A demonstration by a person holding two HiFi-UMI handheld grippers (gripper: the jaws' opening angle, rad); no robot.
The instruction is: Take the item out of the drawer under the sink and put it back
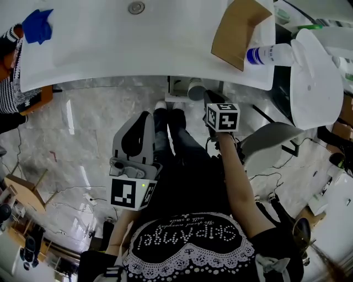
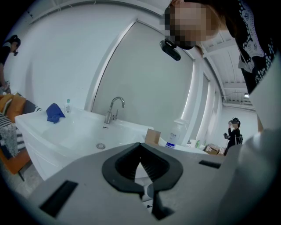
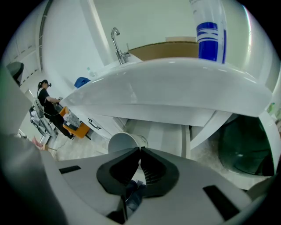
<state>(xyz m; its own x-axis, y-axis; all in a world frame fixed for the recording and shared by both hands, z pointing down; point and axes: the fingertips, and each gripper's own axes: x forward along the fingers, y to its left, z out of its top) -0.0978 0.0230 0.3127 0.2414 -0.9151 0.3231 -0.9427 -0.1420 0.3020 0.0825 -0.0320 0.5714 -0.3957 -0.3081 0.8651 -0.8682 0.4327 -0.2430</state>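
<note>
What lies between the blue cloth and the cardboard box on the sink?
The drain, seen in the head view; the left gripper view also shows the faucet there.

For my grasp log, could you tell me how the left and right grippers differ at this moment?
The left gripper has its jaws shut on nothing; the right gripper pinches the white cup by its rim. The left is held back from the sink; the right reaches under it. Both sets of jaws are closed.

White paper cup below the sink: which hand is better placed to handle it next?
Right. The right gripper is shut on the rim of the white paper cup under the white sink; the left gripper hangs shut and empty, back over the person's legs.
</note>
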